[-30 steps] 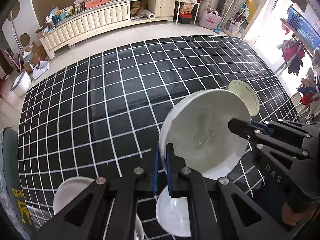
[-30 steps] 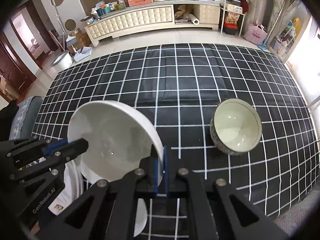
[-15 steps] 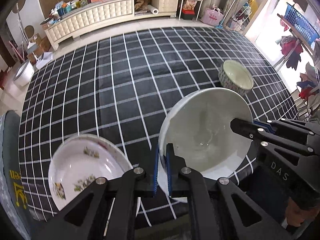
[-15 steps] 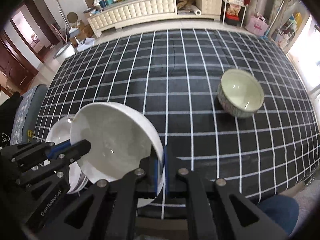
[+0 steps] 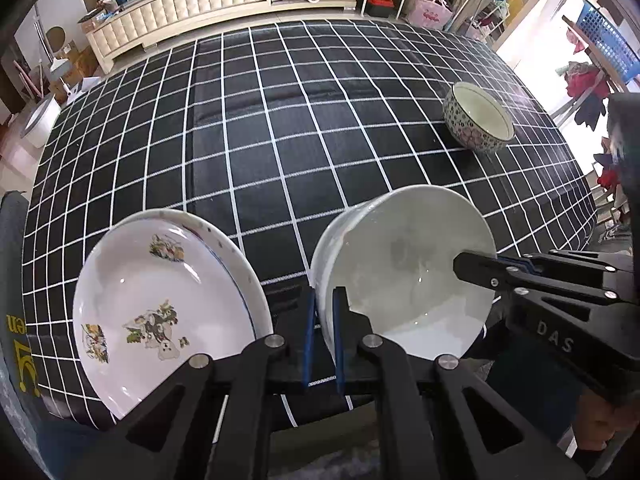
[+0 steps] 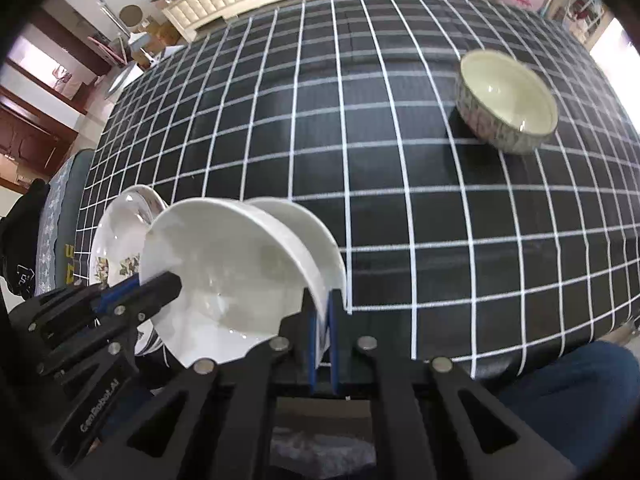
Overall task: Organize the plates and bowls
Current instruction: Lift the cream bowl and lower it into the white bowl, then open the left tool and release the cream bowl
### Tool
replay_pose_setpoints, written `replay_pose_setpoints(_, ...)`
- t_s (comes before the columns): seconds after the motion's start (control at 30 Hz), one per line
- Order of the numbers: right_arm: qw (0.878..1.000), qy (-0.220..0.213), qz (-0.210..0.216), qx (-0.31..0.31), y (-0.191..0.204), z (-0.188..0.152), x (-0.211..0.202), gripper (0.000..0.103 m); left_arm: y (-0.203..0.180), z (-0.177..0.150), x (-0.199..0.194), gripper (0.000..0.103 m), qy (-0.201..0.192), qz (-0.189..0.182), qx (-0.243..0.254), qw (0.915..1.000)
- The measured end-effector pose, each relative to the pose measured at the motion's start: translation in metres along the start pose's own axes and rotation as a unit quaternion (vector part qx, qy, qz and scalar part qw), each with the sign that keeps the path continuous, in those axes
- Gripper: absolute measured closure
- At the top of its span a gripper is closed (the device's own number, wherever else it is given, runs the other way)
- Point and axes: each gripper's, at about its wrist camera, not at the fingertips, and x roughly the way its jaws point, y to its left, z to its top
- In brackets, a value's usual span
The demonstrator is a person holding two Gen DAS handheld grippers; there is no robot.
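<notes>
white bowl [image 5: 404, 280], both grippers clamped, plate decals [image 5: 152, 324]

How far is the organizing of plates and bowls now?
Done: floral plates look stacked at the table's near left edge. In hand: both the left gripper and the right gripper pinch the white bowl by opposite rims, tilted above the table. Left: the patterned bowl stands alone, far right.

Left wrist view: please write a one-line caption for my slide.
Both tongs grip a white bowl beside a flowered plate; a patterned bowl stands apart.
</notes>
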Motion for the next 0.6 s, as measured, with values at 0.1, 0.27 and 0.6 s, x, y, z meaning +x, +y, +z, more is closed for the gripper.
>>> replay_pose_setpoints(0.1, 1.0, 0.003, -0.001, 0.006, -0.002, -0.001, 0.002, 0.095, 0.0, -0.002, 0.003, 0.097, 0.002, -0.008, 0.0, 1.0)
replay_pose_setpoints(0.27, 1.0, 0.007, 0.003, 0.011, -0.006, 0.003, 0.004, 0.095, 0.002, 0.002, 0.015, 0.097, 0.016, -0.012, -0.005, 0.9998)
replay_pose_setpoints(0.6, 1.0, 0.004, 0.002, 0.011, -0.008, 0.006, 0.004, 0.094, 0.004, 0.0, 0.022, 0.097, 0.029, -0.015, -0.011, 0.9994)
